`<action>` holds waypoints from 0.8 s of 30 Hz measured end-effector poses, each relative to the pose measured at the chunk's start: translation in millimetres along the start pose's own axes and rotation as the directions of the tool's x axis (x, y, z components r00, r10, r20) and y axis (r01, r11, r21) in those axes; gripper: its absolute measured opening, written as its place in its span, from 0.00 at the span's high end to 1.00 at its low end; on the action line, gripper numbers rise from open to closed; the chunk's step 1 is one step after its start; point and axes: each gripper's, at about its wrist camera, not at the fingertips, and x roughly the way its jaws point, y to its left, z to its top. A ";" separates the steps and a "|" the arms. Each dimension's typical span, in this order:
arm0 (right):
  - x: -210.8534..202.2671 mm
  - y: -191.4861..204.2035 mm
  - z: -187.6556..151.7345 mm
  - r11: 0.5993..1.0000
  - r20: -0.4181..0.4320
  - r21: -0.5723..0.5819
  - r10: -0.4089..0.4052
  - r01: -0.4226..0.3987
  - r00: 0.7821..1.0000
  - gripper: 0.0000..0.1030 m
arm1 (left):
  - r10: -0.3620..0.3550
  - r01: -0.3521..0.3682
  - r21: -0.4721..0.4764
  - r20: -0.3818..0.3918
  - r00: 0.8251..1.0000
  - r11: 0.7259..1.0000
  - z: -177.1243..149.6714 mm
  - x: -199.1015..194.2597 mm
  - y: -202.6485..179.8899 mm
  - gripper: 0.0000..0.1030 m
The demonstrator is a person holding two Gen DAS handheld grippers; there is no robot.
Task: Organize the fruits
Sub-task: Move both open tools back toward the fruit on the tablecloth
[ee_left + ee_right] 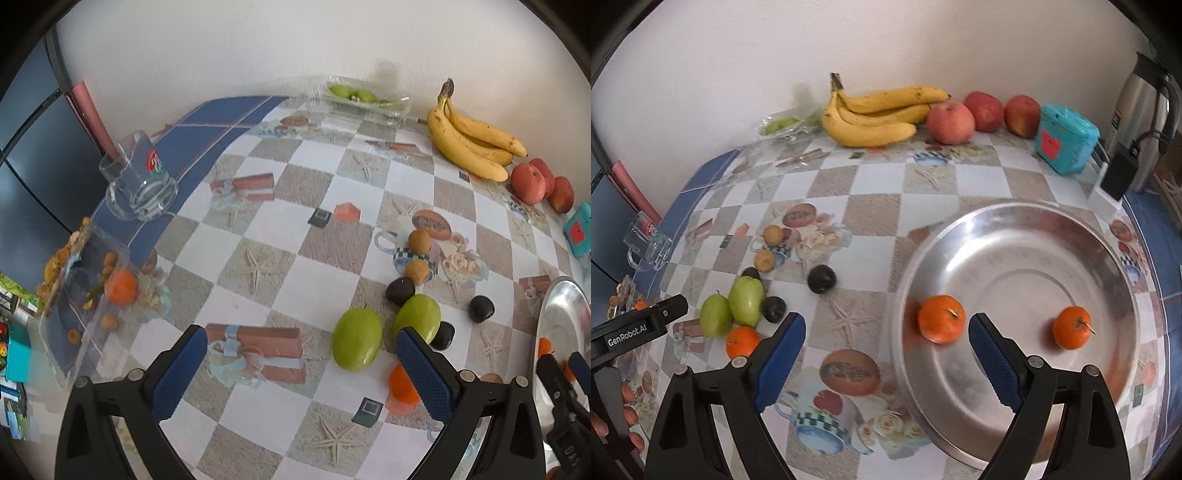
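Observation:
A round metal plate [1027, 236] holds two tangerines [940, 318] [1071, 327]. My right gripper [886, 343] is open and empty, hovering over the plate's left rim. A third tangerine [742, 341] lies on the table left of it, next to two green fruits [746, 300] [716, 319], dark plums [821, 278] and small brown fruits [773, 234]. My left gripper [301, 354] is open and empty above the table; a green fruit [357, 339] lies between its fingers further on, and the tangerine [400, 382] shows behind its right finger.
Bananas [871, 114] and red apples [950, 122] lie along the far wall, with a turquoise box [1065, 138] and a steel flask [1141, 110] at the right. A clear tray of green fruit [360, 96], a glass mug [138, 177] and a clear box with a tangerine [120, 286] stand at the left.

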 end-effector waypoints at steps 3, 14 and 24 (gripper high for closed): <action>0.9 10.1 0.8 1.000 0.012 -0.025 0.006 -0.005 1.000 0.12 | -0.011 0.011 -0.015 0.003 1.000 1.000 2.3 -1.6 3.7 0.00; 11.4 38.2 -2.6 0.995 -0.022 -0.068 0.071 -0.072 0.997 0.12 | -0.054 0.052 -0.068 -0.027 0.998 0.996 4.9 0.3 15.8 0.00; 36.4 63.5 -16.1 0.987 -0.119 -0.087 0.123 -0.133 0.985 0.12 | -0.074 0.068 -0.059 -0.113 0.991 0.996 -0.9 25.0 11.4 0.00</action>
